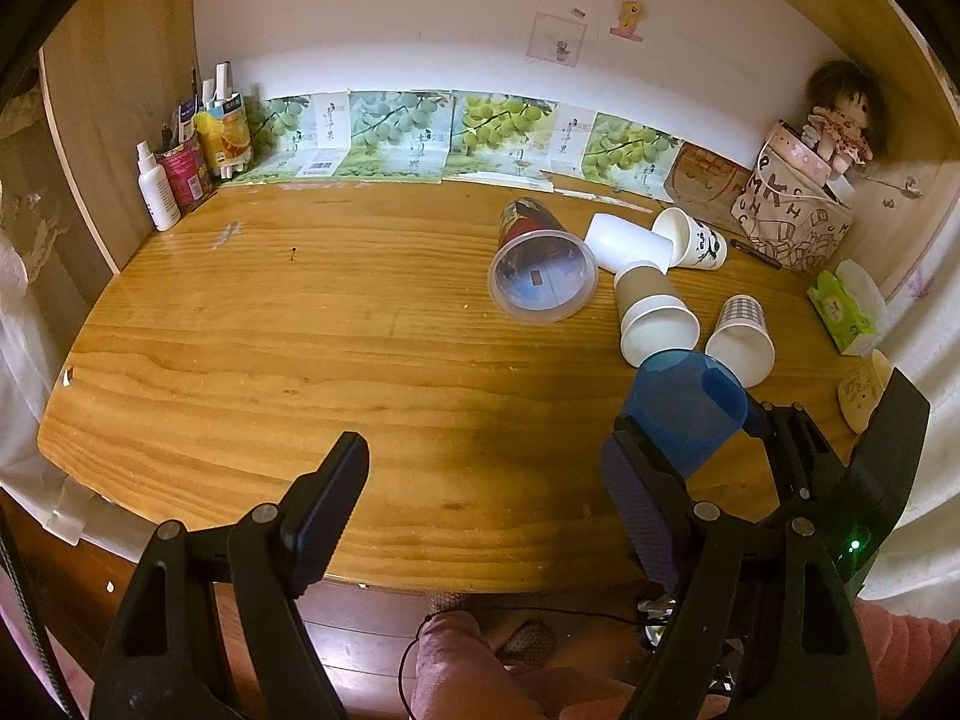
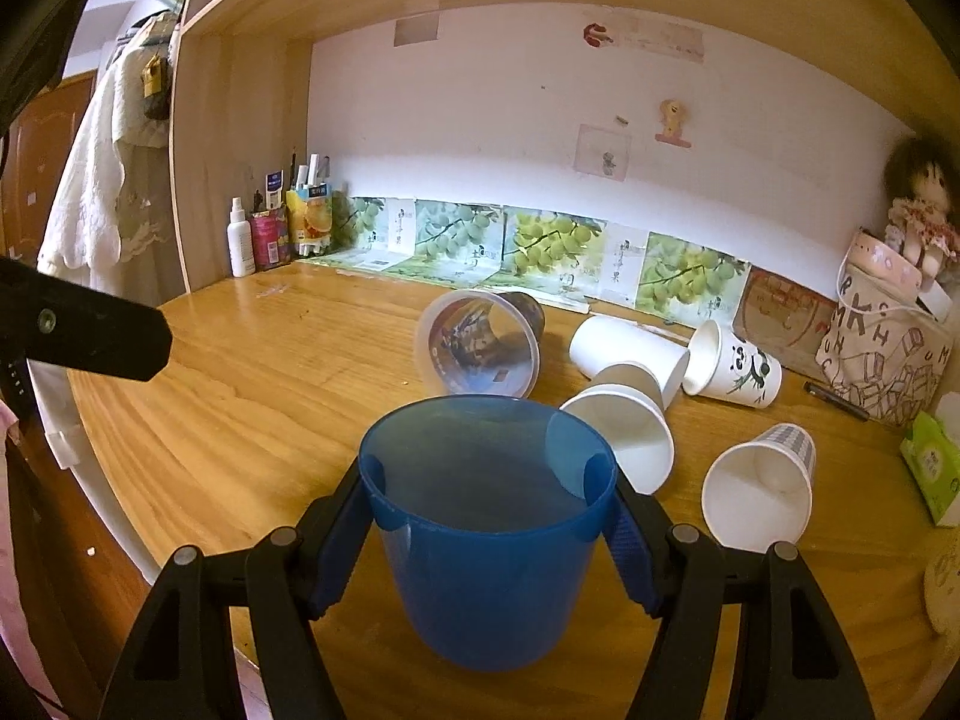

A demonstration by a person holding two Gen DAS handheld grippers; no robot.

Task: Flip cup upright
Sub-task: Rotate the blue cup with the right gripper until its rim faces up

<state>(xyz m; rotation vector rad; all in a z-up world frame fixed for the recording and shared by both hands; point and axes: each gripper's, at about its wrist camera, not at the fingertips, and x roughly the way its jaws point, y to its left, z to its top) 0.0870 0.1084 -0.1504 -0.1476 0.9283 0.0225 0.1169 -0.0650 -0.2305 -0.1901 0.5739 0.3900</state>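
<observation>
The left gripper point(image 1: 480, 516) is spread wide and holds nothing; it hovers over the near edge of the counter point(image 1: 270, 330). To its right, the right gripper point(image 2: 489, 516) pinches the blue cup point(image 2: 486, 528) across its upper wall, one padded finger on each side just under the rim. In the right wrist view the blue cup appears mouth-up, at the near edge of the counter; whether its base touches the surface cannot be told. The cup looks like thin translucent plastic: light, fairly stiff but likely to flex at the rim, and smooth enough to slip under a loose hold. A grip across the wall just below the rim, as now, suits it; hard squeezing would probably deform it. Beyond it, five other cups lie on their sides: a clear printed cup point(image 2: 480, 342) farthest left, a plain white cup point(image 2: 624, 351), a white paper cup point(image 2: 630, 426) just beside the blue cup's right side, a panda cup point(image 2: 735, 366) and a checked cup point(image 2: 762, 480) farthest right. All look light and easy to knock rolling. The white paper cup is the closest obstacle to a release. Bottles point(image 2: 240, 237) stand at the far left, a printed bag point(image 2: 888, 354) and a tissue pack point(image 2: 933, 462) at the far right, all well apart.
</observation>
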